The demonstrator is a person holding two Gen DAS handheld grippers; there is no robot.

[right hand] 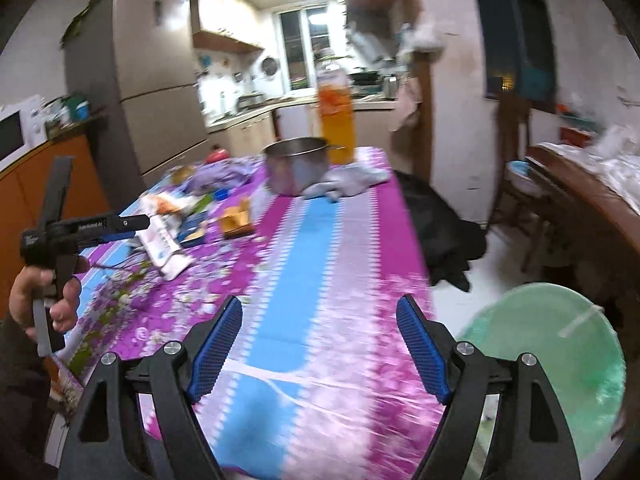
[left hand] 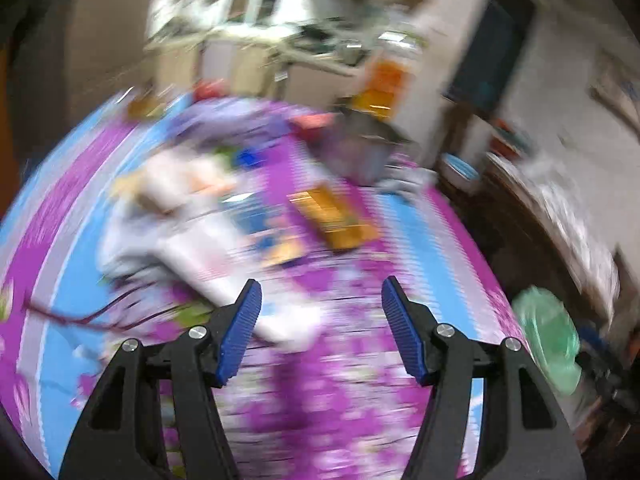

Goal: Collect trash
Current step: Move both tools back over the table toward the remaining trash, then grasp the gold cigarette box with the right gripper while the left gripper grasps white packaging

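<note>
- Left claw (left hand: 322, 328): I hold it wide, nothing between the blue pads, above the near part of the bench (right hand: 316, 248) with its purple, blue and white floral cloth. In the right wrist view it shows at the left with my hand (right hand: 40, 300) on its grip.
- Right claw (right hand: 320, 346): wide as well, nothing held, over the near bench edge.
- Trash, white wrapper (left hand: 224, 264): lies flat on the cloth just ahead of the left claw, at the near edge of the litter pile. I judge it light, thin and crushable; a pinch across its near end should lift it, though it may slide on the glossy cloth.
- Trash, orange carton (left hand: 332, 216): beyond the wrapper, apart from it. Probably stiff card and light; I would grip across its narrow sides. The left view is badly smeared, so the shape is uncertain.
- Green bin bag (right hand: 560, 352): beside the bench at the right, below bench level; likely the drop point.
- Steel pot (right hand: 298, 170) and orange bottle (right hand: 338, 120): at the far end; I judge these not trash.
</note>
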